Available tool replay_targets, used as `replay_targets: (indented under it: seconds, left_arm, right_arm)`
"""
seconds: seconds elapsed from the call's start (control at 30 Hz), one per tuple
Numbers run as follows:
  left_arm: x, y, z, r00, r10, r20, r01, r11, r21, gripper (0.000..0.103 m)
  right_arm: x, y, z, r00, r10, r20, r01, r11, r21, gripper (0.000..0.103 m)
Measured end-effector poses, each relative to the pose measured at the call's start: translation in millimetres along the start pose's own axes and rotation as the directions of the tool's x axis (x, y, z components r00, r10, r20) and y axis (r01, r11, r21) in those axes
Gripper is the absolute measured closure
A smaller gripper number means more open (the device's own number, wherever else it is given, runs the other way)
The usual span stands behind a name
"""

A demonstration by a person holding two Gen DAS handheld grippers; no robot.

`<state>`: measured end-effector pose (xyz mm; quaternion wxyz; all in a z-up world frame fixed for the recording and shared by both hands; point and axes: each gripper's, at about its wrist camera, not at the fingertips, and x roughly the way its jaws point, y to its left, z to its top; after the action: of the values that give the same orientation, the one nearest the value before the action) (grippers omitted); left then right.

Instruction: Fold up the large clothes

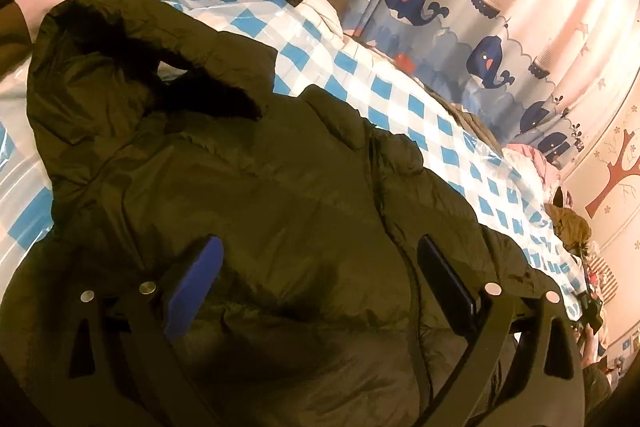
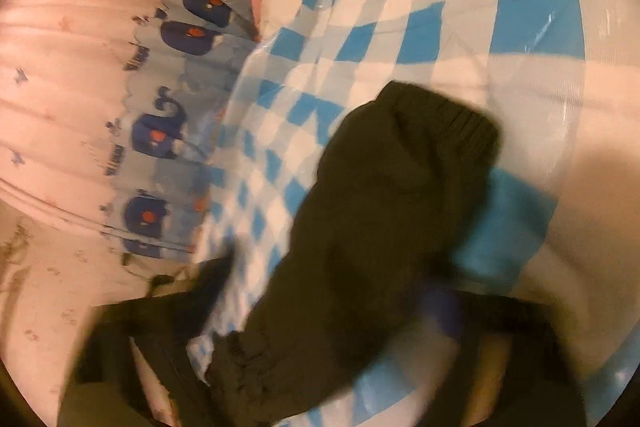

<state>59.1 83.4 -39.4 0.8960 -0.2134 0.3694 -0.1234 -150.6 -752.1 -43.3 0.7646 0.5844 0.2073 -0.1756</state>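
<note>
The dark hooded jacket (image 1: 248, 187) lies spread on the checked bed cover (image 1: 400, 99), the left claw (image 1: 320, 267) wide open and empty above its body. The right claw (image 2: 340, 347) is too blurred to tell, though a sleeve (image 2: 392, 207) runs between its fingers. The sleeve fold seems in hand; next it needs laying across the body.

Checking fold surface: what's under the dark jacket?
The dark jacket lies on a blue-and-white checked sheet, visible around it. What's directly beneath its body is covered.
</note>
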Motion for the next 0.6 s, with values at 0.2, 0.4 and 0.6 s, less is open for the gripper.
replay_targets:
  seconds: [0.2,0.4,0.6]
  left_arm:
    - [-5.7,7.9,4.5,1.0,-0.004,0.019,0.004,0.999,-0.035,0.009]
    - [-14.4,18.8,11.0,0.999,-0.032,0.034,0.035,0.995,-0.098,0.009]
    - [-22.3,34.0,17.4,0.997,-0.055,0.055,0.063,0.983,-0.173,0.009]
  right_arm:
    - [-17.8,51.3,-5.4,0.997,0.045,0.066,-0.037,0.993,-0.111,0.096]
    - [-37.6,142.0,-27.9,0.987,0.136,0.09,-0.105,0.953,-0.286,0.096]
    - [-38.4,263.3,-83.6,0.971,0.24,0.02,-0.198,0.844,-0.499,0.096]
